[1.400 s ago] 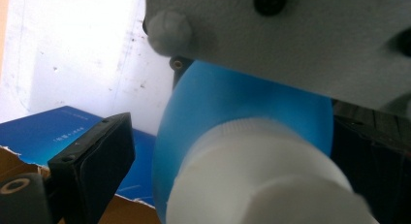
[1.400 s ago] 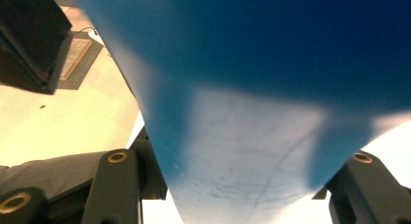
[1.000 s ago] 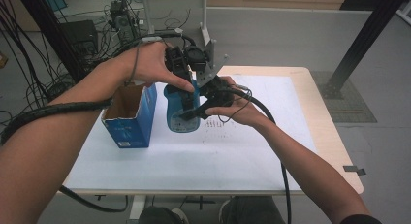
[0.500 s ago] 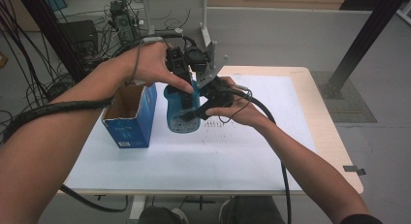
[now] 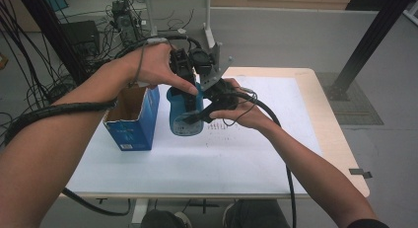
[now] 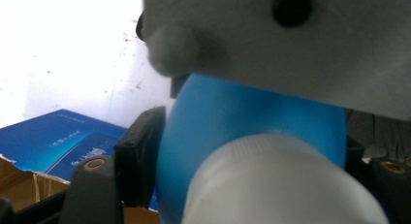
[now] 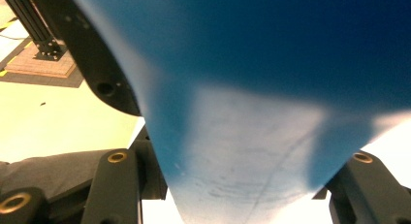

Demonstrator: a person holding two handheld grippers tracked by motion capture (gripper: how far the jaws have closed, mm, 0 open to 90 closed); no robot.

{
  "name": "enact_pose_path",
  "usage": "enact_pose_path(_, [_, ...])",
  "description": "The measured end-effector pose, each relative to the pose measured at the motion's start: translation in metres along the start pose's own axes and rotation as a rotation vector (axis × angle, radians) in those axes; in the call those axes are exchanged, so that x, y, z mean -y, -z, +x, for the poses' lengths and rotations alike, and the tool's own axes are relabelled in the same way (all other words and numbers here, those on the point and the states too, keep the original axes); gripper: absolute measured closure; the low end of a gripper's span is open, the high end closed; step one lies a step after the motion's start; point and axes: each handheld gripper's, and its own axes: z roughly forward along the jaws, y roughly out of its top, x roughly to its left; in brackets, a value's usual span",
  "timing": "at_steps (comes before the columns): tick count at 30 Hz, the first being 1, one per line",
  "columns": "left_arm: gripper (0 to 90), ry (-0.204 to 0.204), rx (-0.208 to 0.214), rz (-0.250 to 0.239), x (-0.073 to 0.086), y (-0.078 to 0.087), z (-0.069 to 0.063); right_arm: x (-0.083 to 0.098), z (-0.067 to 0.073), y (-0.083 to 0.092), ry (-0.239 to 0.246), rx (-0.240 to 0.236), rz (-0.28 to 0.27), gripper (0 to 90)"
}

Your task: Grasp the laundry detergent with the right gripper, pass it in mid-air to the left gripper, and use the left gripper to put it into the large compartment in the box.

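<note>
A blue bottle (image 5: pixel 185 122) with a white cap (image 6: pixel 276 185) stands on the white table (image 5: pixel 276 154). My right gripper (image 5: pixel 199 117) reaches in from the right and is shut on its body; in the right gripper view the blue wall (image 7: pixel 271 112) sits wedged between both jaws. My left gripper (image 5: pixel 190 90) comes down from above onto the bottle's top. Its jaws have just been closing with the bottle's shoulder (image 6: pixel 252 117) between them, and the left pad (image 6: pixel 140 156) presses on the blue plastic.
An open blue cardboard box (image 5: pixel 130 124) stands upright just left of the bottle, close to my left forearm. Thick cables trail from both grippers over the table. The table's wooden right edge (image 5: pixel 340 144) lies beyond the white sheet.
Both hands have stayed where they were. The left gripper's jaws have drawn in around the top of the bottle.
</note>
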Motion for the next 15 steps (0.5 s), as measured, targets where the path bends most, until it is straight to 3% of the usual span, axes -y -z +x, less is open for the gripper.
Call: enact_pose_path(15, [35.7, -0.002, 0.003, 0.019, -0.0022, -0.0036, 0.0000, 0.0027, -0.0002, -0.0010, 0.003, -0.005, 0.011, 43.2])
